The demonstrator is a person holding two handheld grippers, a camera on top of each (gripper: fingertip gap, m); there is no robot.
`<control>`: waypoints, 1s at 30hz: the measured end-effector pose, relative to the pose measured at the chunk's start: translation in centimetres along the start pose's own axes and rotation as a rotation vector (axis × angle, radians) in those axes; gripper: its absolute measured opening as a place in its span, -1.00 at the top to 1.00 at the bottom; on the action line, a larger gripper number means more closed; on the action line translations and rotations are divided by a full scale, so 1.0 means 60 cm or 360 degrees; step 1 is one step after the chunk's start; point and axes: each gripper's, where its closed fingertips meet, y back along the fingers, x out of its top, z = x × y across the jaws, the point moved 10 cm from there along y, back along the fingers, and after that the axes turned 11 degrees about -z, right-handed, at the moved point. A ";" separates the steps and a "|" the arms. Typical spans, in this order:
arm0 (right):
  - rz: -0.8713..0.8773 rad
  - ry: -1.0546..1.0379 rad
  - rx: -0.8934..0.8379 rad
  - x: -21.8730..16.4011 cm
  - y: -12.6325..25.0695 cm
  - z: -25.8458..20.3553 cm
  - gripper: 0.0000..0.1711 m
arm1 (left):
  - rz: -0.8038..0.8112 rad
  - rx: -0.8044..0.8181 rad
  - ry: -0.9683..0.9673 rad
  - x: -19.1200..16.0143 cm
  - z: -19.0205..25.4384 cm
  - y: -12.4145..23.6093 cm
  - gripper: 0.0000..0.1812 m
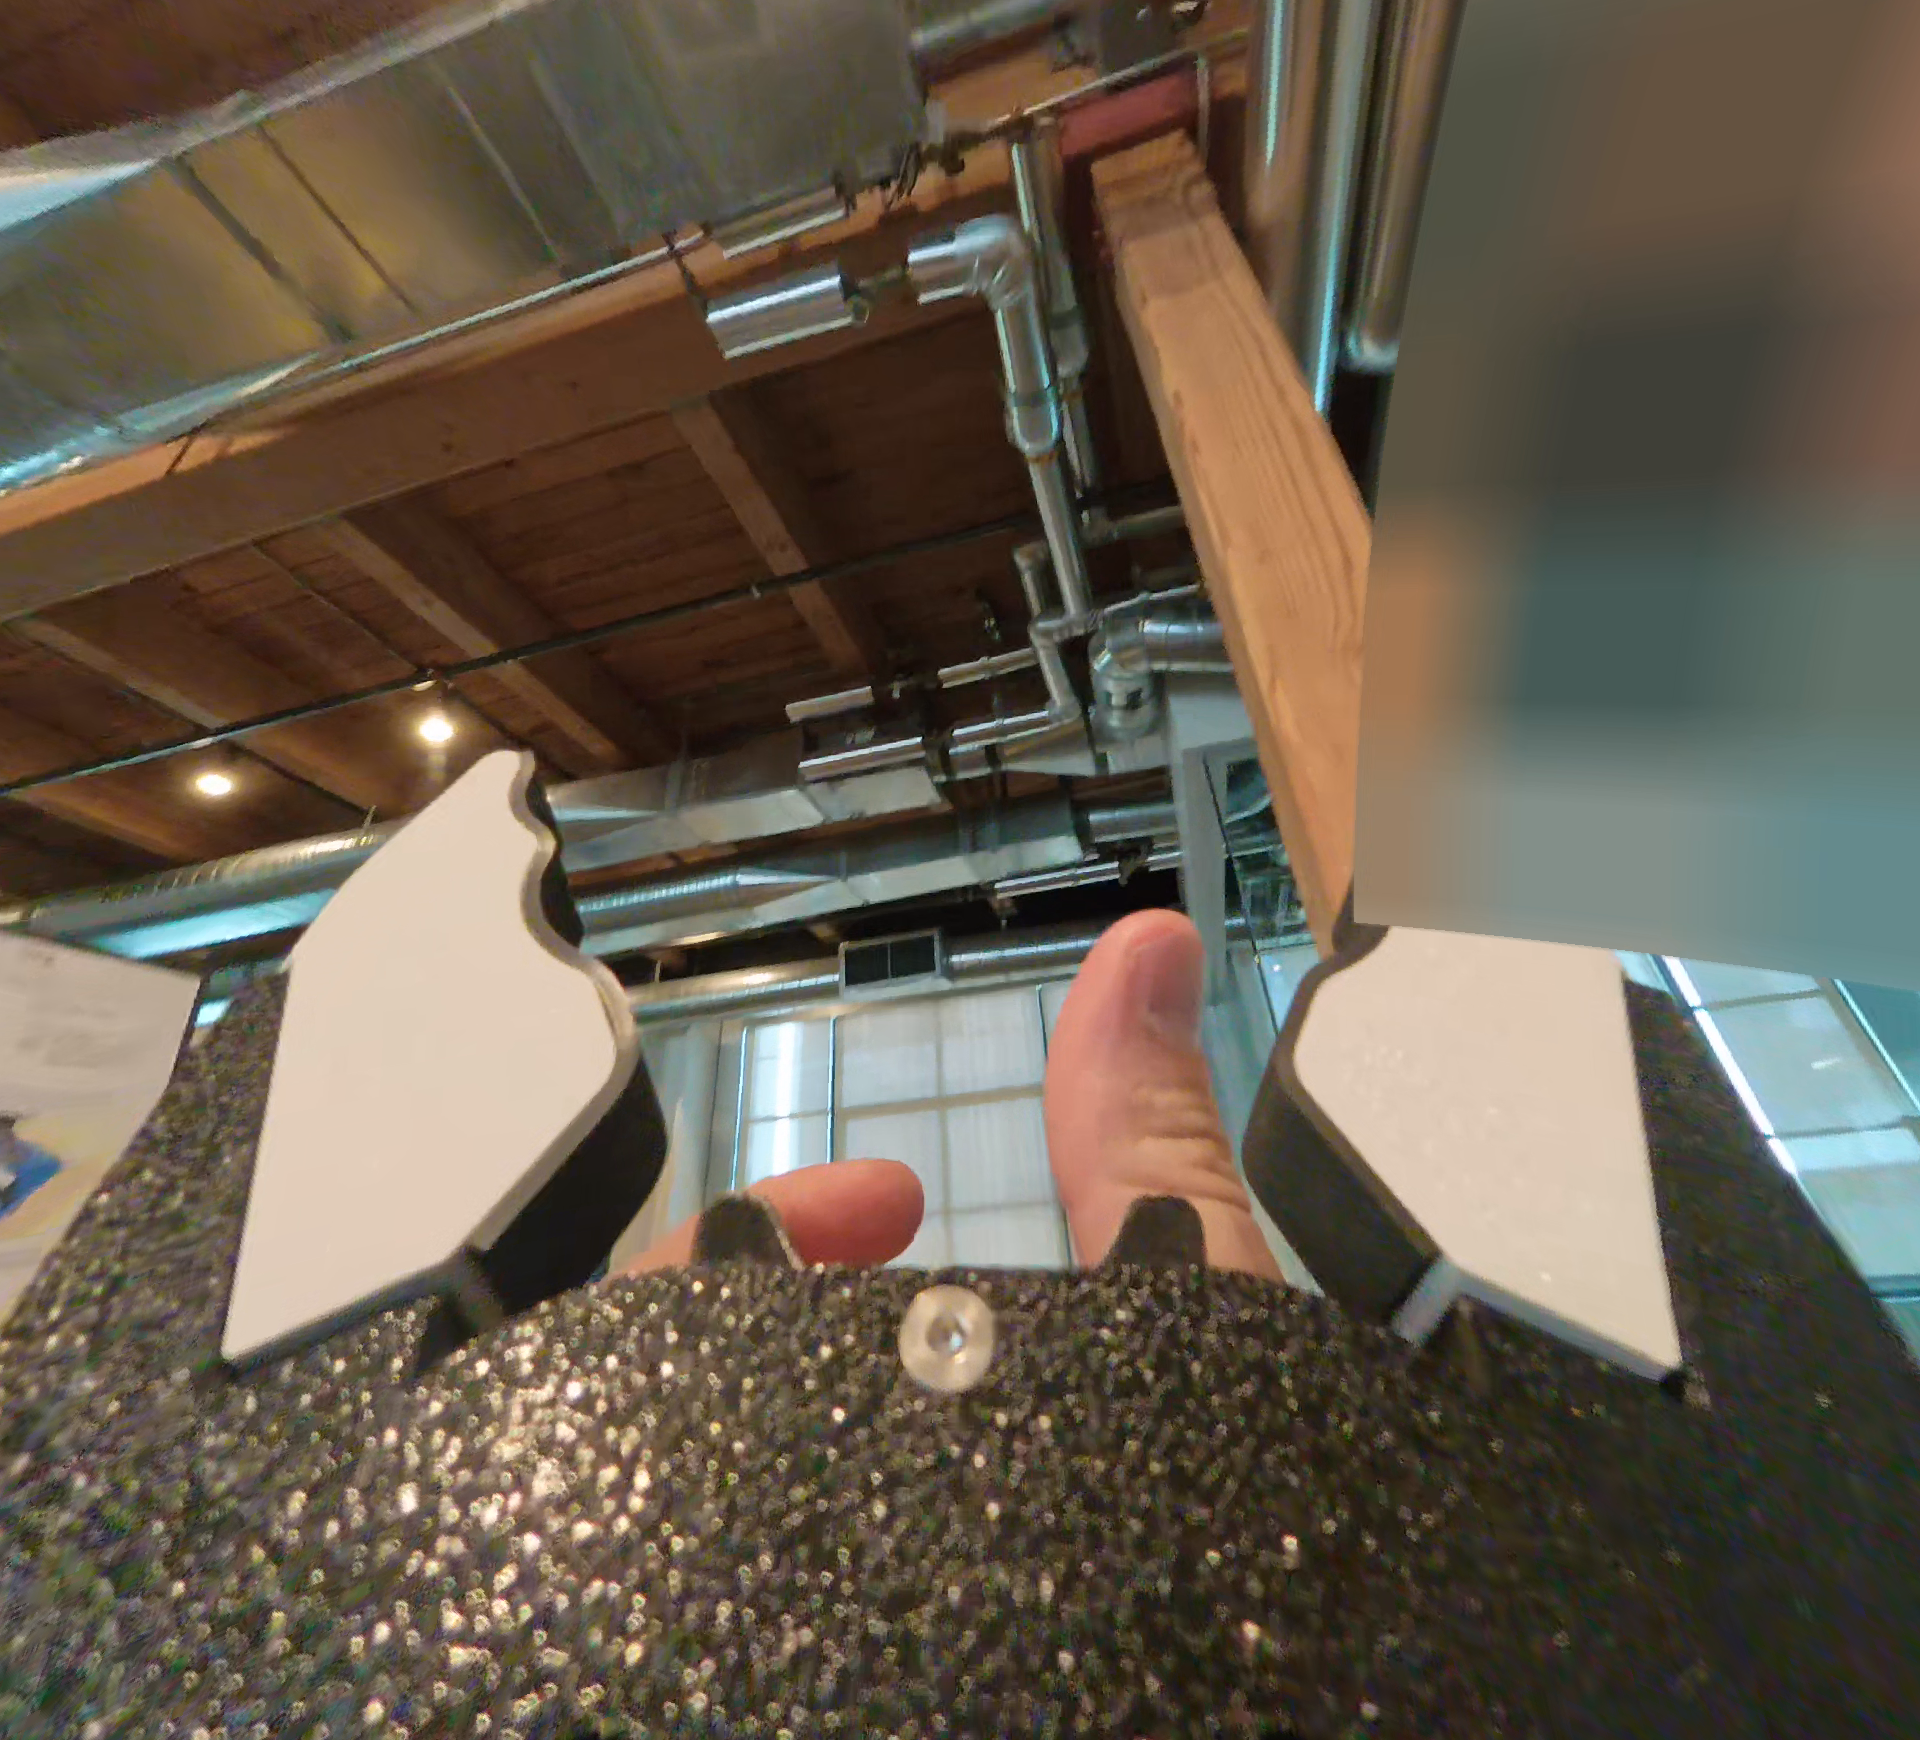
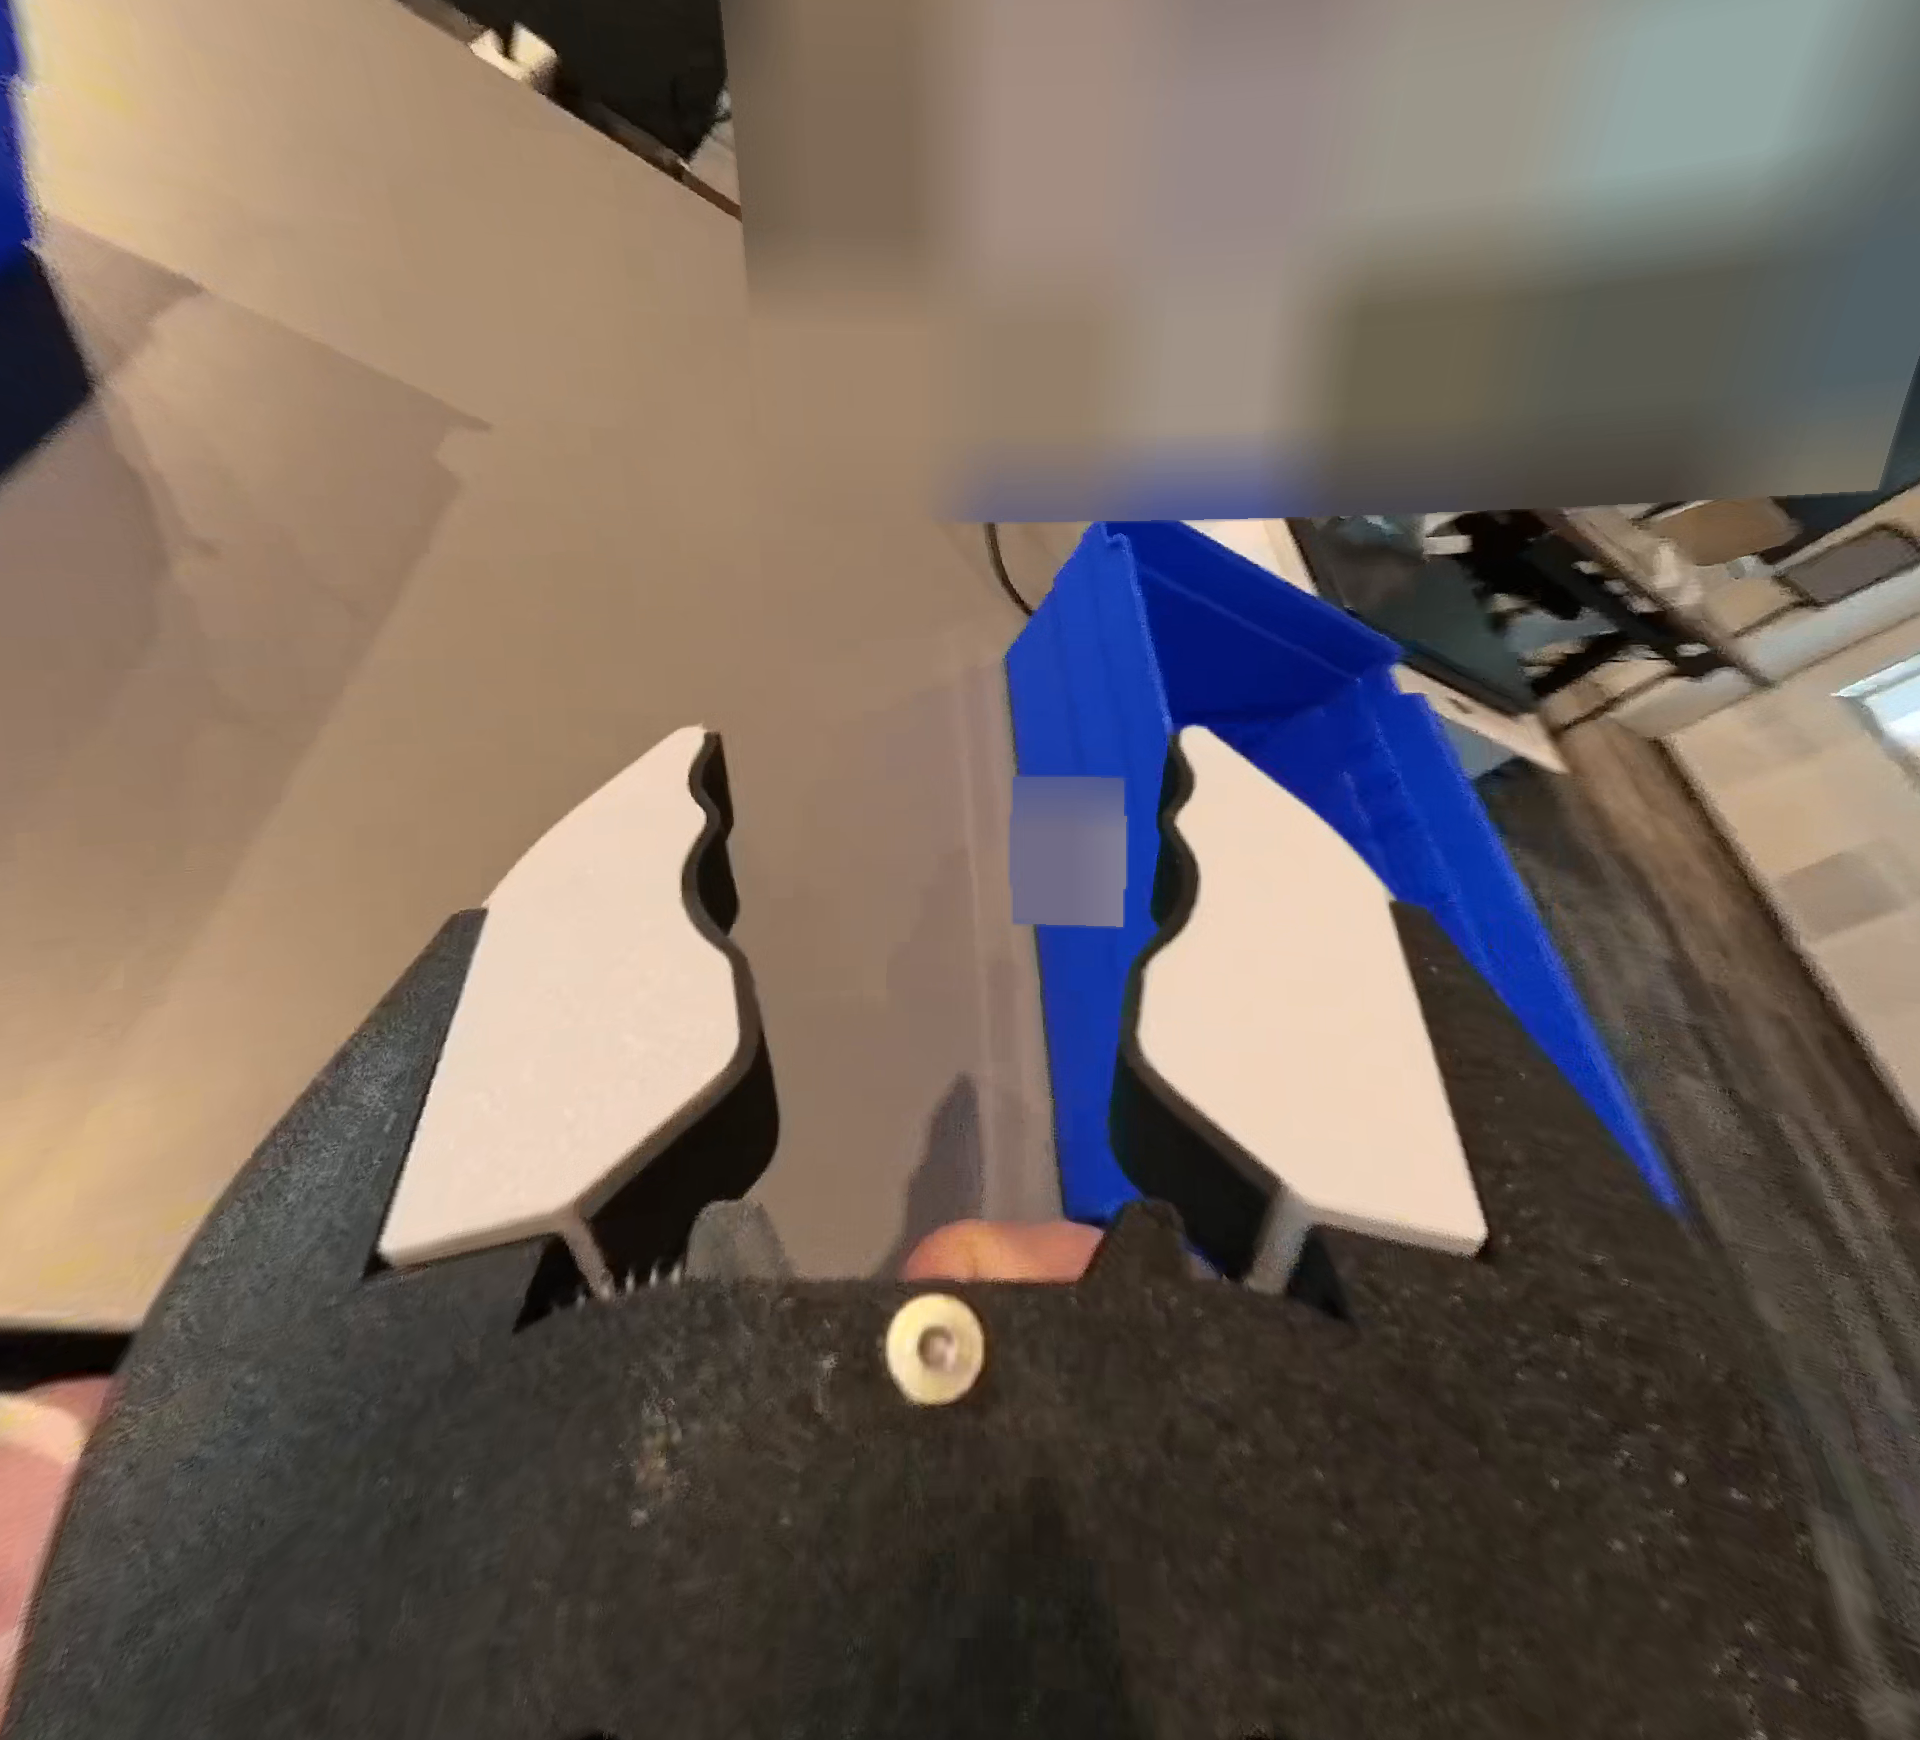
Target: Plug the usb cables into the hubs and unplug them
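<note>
The left gripper (image 1: 935, 963) is tipped up toward the ceiling, its white fingers (image 1: 436, 1046) spread wide with nothing between them. A thumb (image 1: 1132, 1088) and another fingertip (image 1: 831, 1207) of the person's hand poke up in the gap, just above the gripper's black speckled body. Overhead, left of the big wooden beam (image 1: 1247, 485), runs a silver air duct (image 1: 416, 163), with pipes (image 1: 1039, 402) tucked in beside the beam and two small ceiling lamps (image 1: 436, 727) lower down.

The right gripper (image 2: 940, 849) also stands open and empty, pointing at a pale tabletop (image 2: 364, 495). A blue plastic bin (image 2: 1247, 755) sits just beyond its right finger, at the table's edge, and that picture is smeared with motion. I can't spot any USB cable or hub in either view.
</note>
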 end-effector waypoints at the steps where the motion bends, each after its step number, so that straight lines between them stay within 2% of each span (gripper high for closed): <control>1: 0.0028 -0.0048 0.0092 0.000 0.013 0.011 0.10 | 0.0044 -0.0025 -0.0007 0.016 0.009 -0.003 -0.55; 5: 0.0221 -0.0195 0.0390 -0.010 0.091 0.094 0.18 | 0.0188 -0.0094 -0.0065 0.082 0.036 -0.007 -0.53; 8: 0.0423 -0.0429 0.0561 -0.007 0.165 0.200 0.01 | 0.0231 -0.0087 -0.0073 0.112 0.035 -0.006 -0.52; 10: 0.0627 -0.0568 0.0698 -0.007 0.225 0.266 0.02 | 0.0226 -0.0072 -0.0048 0.113 0.028 -0.004 -0.53; 13: 0.0824 -0.0560 0.0704 -0.035 0.309 0.345 0.02 | 0.0224 -0.0040 0.0081 0.099 0.013 0.001 -0.53; 16: 0.0927 -0.0579 0.0711 -0.097 0.385 0.408 0.04 | 0.0233 -0.0031 0.0256 0.081 0.000 0.000 -0.54; 18: 0.0974 -0.0643 0.0717 -0.151 0.425 0.441 0.12 | 0.0233 -0.0049 0.0347 0.070 -0.005 -0.004 -0.53; 20: 0.0990 -0.0710 0.0725 -0.207 0.458 0.461 0.21 | 0.0222 -0.0073 0.0421 0.056 -0.006 -0.011 -0.53; 24: 0.1058 -0.0854 0.0733 -0.304 0.508 0.467 0.25 | 0.0181 -0.0165 0.0528 0.024 0.001 -0.033 -0.54; 30: 0.1131 -0.0933 0.0618 -0.381 0.538 0.436 0.26 | 0.0100 -0.0332 0.0733 -0.044 0.014 -0.064 -0.53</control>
